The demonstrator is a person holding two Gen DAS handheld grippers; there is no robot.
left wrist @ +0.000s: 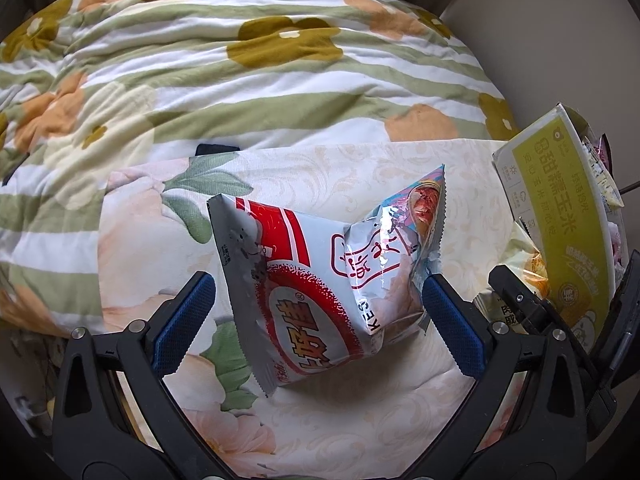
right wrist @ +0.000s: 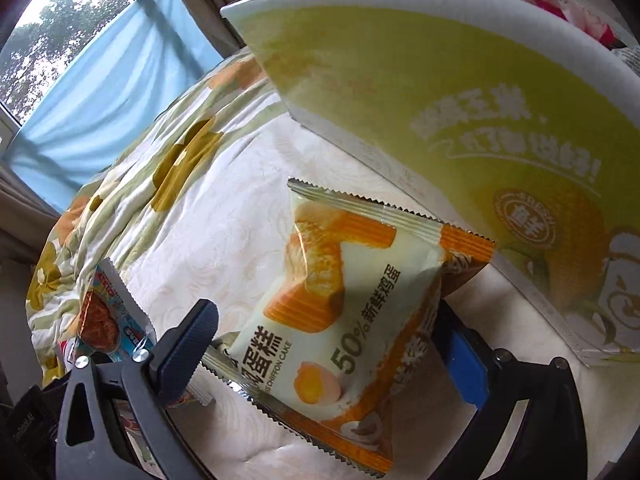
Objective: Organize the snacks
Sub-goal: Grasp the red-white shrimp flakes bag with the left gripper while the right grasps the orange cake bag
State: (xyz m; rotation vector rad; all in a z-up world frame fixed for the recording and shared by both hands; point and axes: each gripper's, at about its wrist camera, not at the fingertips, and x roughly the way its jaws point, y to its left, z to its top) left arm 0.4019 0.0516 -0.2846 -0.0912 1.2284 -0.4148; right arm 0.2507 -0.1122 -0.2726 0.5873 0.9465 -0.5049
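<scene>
While both sets of fingers sit spread, gripping nothing, L gripper (left wrist: 318, 312) straddles the chip bag (left wrist: 320, 280) on the bed (left wrist: 340, 168); R gripper (right wrist: 324, 344) straddles the chiffon cake pack (right wrist: 352, 304) beside the corn box (right wrist: 460, 128). Slick foil may squirt out w/ an off-centre pinch.

quilt (left wrist: 248, 60): green-white stripes, ochre flowers | chip bag (left wrist: 304, 280): silver-red | cake packet (right wrist: 344, 300): cream-orange | box (right wrist: 460, 112): yellow-green

This is a bedroom in a home. A bed (left wrist: 360, 176) has a flowery quilt (left wrist: 240, 72), and a window (right wrist: 52, 32) has blue curtains (right wrist: 116, 92).
</scene>
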